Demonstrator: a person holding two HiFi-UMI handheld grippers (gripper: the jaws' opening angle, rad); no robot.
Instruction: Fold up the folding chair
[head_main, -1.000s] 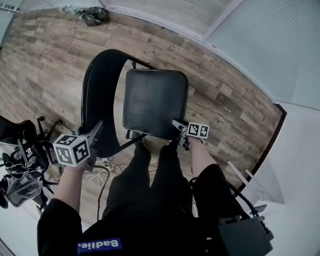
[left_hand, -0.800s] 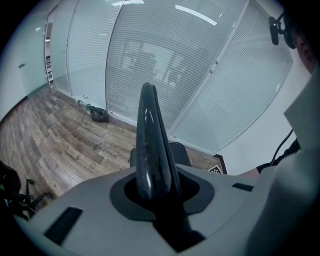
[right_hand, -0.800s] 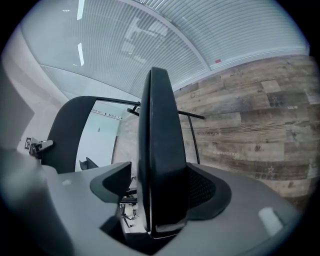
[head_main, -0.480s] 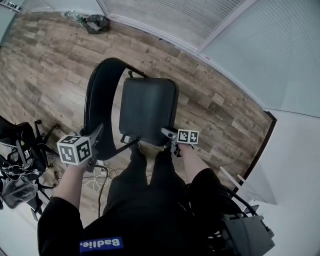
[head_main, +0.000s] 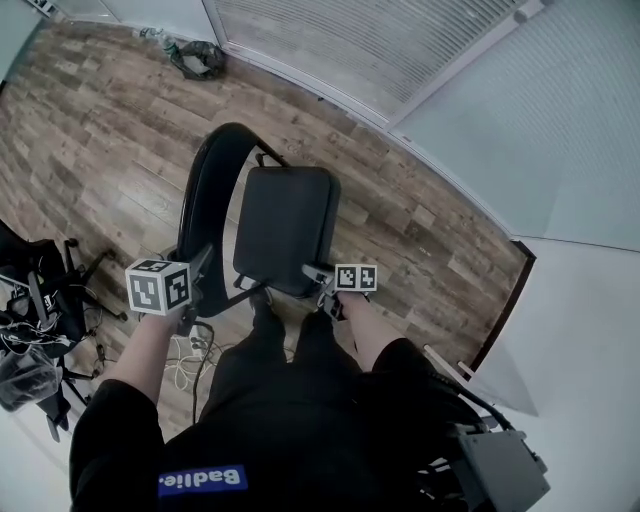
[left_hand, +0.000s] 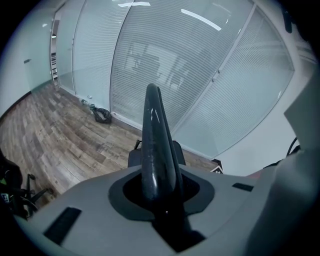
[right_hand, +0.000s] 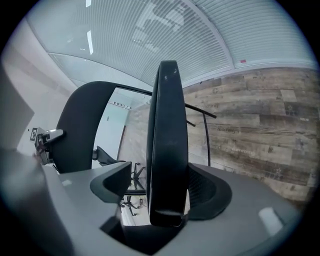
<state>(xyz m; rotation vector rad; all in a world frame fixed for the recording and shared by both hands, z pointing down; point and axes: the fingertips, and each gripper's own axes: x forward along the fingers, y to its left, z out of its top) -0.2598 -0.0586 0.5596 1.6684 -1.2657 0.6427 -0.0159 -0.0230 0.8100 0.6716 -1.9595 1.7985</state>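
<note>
Black seat (head_main: 285, 228) sits loose between right tongs (right_hand: 165, 176).

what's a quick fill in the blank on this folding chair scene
1. The left gripper is clamped on the curved black ____ of the chair.
2. The right gripper has the front edge of the chair's ____ between its jaws.
3. The floor is laid in ____-look planks.
Missing words: backrest; seat; wood.

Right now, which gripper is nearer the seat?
Right. The right gripper has the near edge of the seat between its jaws; the left gripper is clamped on the backrest beside it.
</note>
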